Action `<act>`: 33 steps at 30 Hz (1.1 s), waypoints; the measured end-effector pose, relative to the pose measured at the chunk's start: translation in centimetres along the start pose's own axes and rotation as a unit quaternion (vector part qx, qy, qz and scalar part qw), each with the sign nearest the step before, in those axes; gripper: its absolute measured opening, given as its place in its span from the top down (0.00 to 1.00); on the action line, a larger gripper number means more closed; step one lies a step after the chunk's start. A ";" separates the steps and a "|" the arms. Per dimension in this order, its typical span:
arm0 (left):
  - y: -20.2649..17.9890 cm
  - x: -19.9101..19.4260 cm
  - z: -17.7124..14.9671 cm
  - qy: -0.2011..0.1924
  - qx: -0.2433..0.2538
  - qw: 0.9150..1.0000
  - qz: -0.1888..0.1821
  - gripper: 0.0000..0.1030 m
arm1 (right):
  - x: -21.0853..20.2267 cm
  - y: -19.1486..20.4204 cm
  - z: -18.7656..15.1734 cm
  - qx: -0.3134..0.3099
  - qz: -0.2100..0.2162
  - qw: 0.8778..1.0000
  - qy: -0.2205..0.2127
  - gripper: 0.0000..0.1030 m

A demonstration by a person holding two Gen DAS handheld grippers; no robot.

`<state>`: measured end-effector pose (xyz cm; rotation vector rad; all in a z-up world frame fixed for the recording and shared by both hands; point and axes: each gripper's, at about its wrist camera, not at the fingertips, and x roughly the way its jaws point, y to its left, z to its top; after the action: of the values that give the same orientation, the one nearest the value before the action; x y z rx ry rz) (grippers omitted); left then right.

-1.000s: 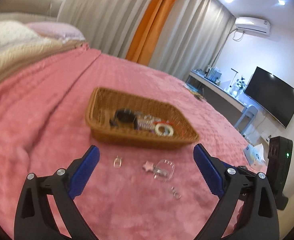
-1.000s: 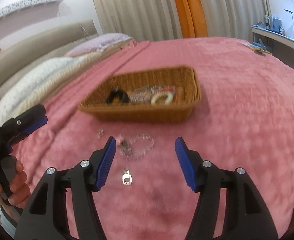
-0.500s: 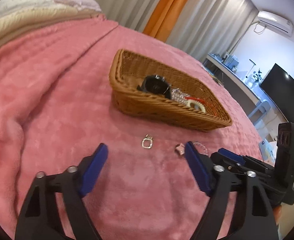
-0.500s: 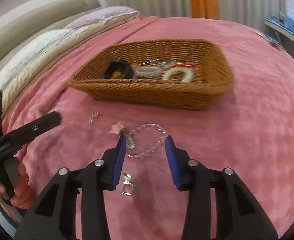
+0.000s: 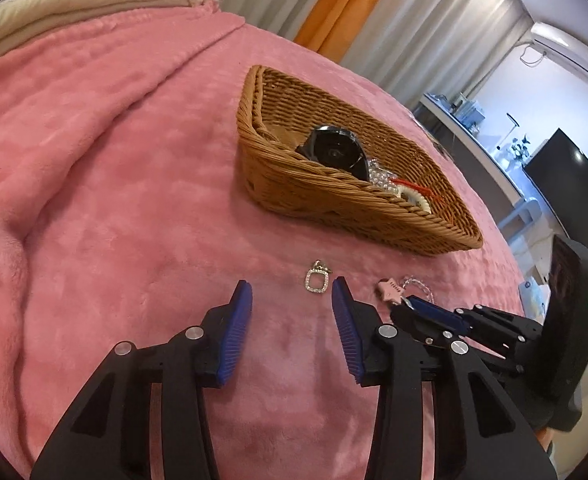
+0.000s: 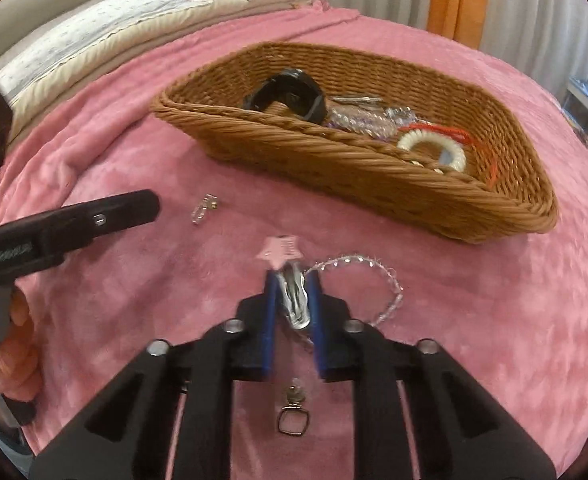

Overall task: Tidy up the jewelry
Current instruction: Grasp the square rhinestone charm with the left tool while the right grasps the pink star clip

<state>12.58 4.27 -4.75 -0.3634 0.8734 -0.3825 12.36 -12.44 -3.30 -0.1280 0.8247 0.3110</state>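
While clamped by right gripper point(image 6: 291, 280), silver clasp point(image 6: 294, 300) points basketward point(image 6: 374, 176).

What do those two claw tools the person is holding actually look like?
Both are matte black plastic frames with silver rivets and ribbed blue pads on the fingers. The left gripper and right gripper match; a bare hand holds one. No cables visible.

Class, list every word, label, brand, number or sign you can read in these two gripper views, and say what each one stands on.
No text can be read with certainty.
Raised lettering on the side of the left gripper, seen in the right wrist view: blurred; it seems to begin with "G", the rest is unreadable.
Green indicator light on the black device behind the right gripper: a light, not text.
Wicker basket, air conditioner, TV: no readable marking.
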 end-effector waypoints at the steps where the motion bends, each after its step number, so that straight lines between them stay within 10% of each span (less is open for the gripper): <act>1: -0.1 0.1 0.1 0.002 0.003 1.000 0.000 0.62 | -0.3 0.0 -0.1 0.000 0.002 1.000 -0.006 0.89; 21: -6.1 4.8 0.2 0.043 0.168 0.976 0.133 0.59 | -5.6 -8.2 -5.2 0.114 0.019 0.992 -0.056 0.89; 24: -6.5 4.5 -0.4 0.035 0.187 0.974 0.124 0.87 | -5.5 -8.0 -5.4 0.108 0.022 0.992 -0.060 0.89; 33: -7.0 0.2 -1.0 -0.021 0.179 0.984 0.008 0.87 | -8.1 -7.4 -4.9 0.104 0.021 0.989 -0.101 0.89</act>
<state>10.63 -2.04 -2.28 -0.0322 0.7482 -0.5057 6.20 -22.41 -0.66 0.1141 0.6549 0.2701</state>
